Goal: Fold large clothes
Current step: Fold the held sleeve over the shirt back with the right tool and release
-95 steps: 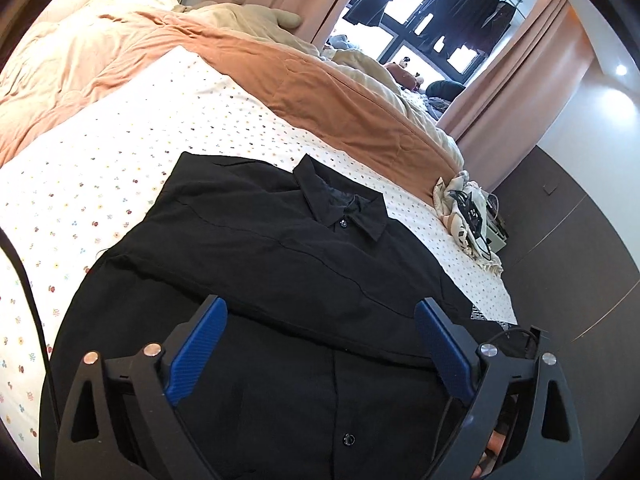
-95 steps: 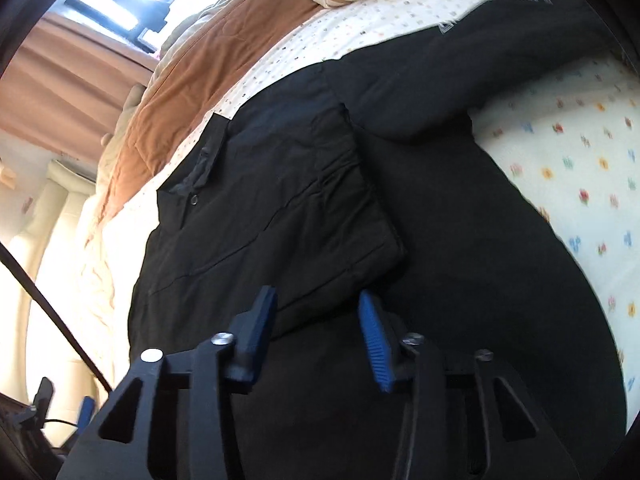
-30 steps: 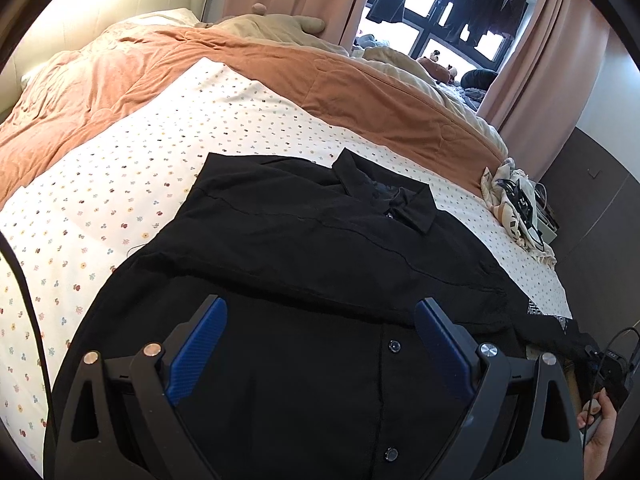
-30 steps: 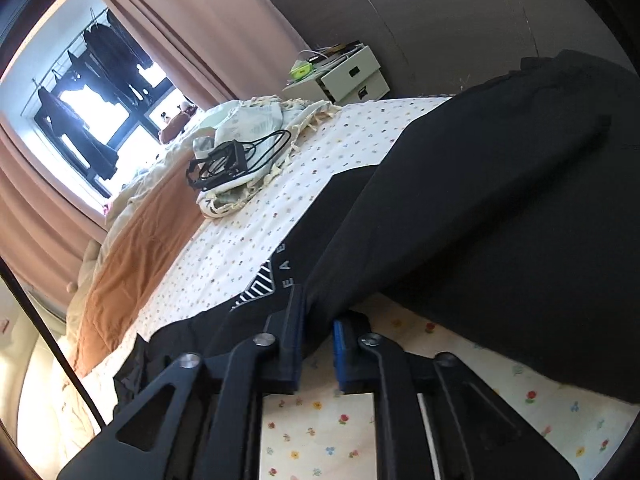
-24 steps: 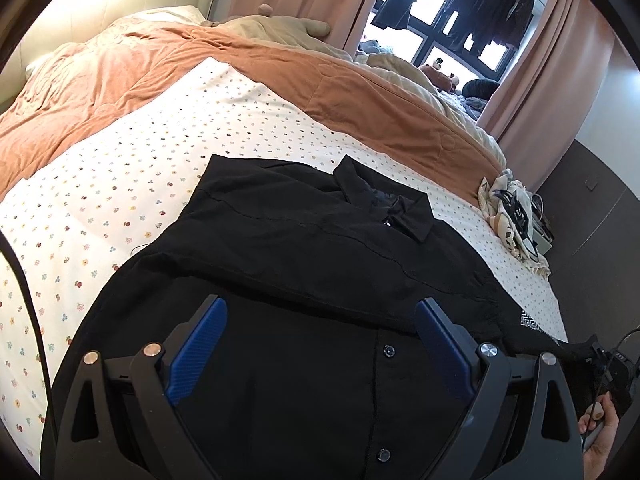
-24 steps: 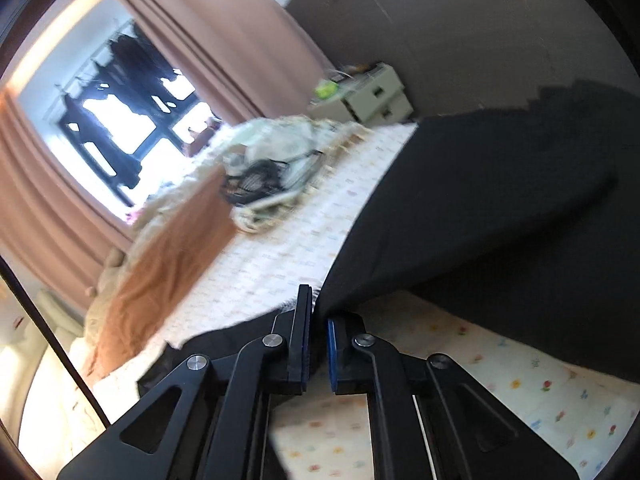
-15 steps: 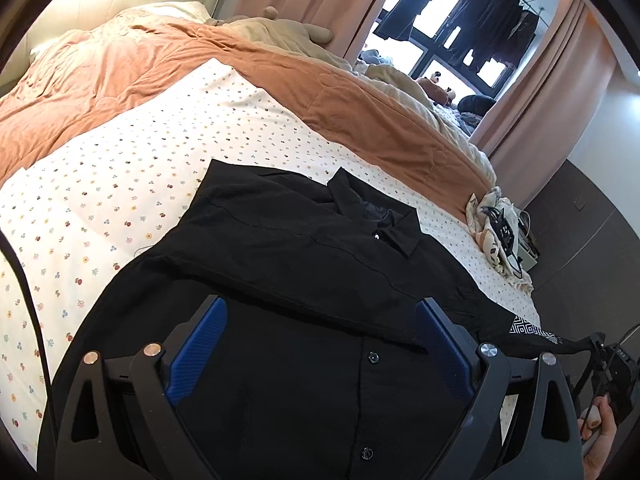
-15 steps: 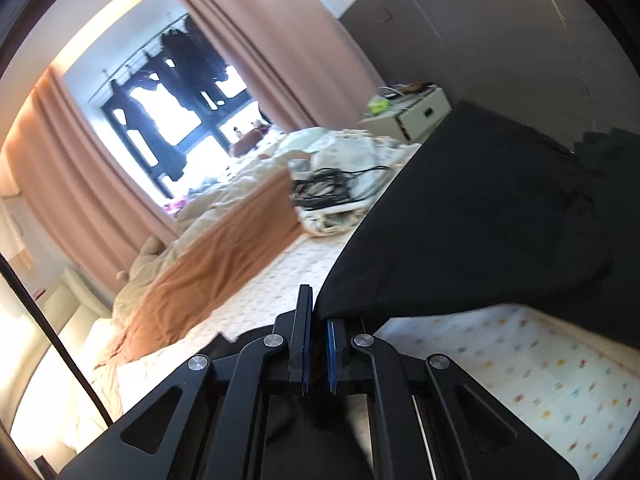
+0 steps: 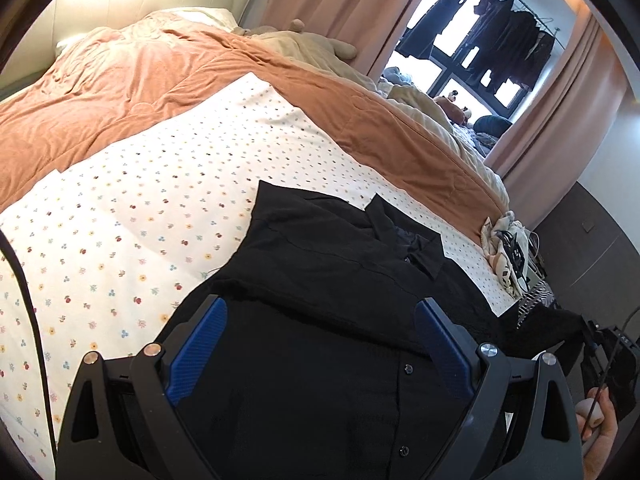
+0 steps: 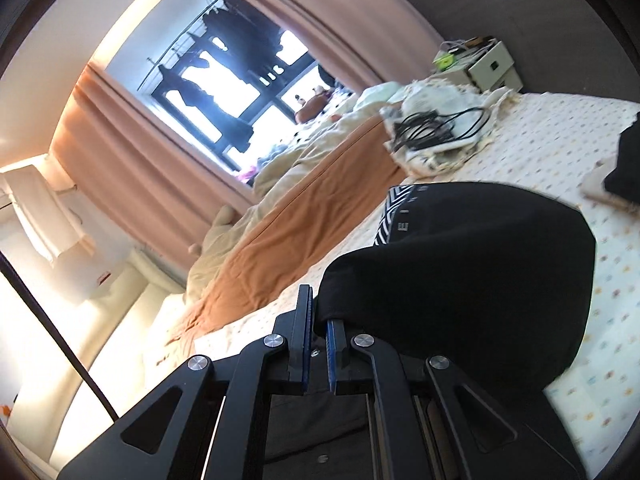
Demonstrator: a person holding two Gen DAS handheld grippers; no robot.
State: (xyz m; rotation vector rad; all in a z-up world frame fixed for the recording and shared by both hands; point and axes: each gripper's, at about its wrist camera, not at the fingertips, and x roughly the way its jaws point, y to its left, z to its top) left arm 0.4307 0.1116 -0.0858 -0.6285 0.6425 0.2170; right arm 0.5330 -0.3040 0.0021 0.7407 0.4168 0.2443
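Observation:
A black button-up shirt (image 9: 320, 280) lies front up on the flowered sheet (image 9: 140, 220), collar toward the far side. One sleeve is folded across its chest. My left gripper (image 9: 320, 344) is open and empty, hovering above the shirt's lower front. My right gripper (image 10: 319, 320) is shut on the shirt's other sleeve (image 10: 460, 272) and holds it lifted above the sheet; the sleeve shows a white patterned print (image 10: 394, 216). In the left wrist view the lifted sleeve (image 9: 536, 320) stretches to the right edge.
An orange duvet (image 9: 160, 92) lies bunched across the far side of the bed. A cream cloth with black cables (image 10: 432, 132) sits at the bed's far corner. A white bedside cabinet (image 10: 488, 68) stands by the dark wall. Curtains frame the window.
My right gripper, shut on the sleeve, has lifted it higher off the sheet and swung toward the shirt's body. My left gripper stays open above the shirt front.

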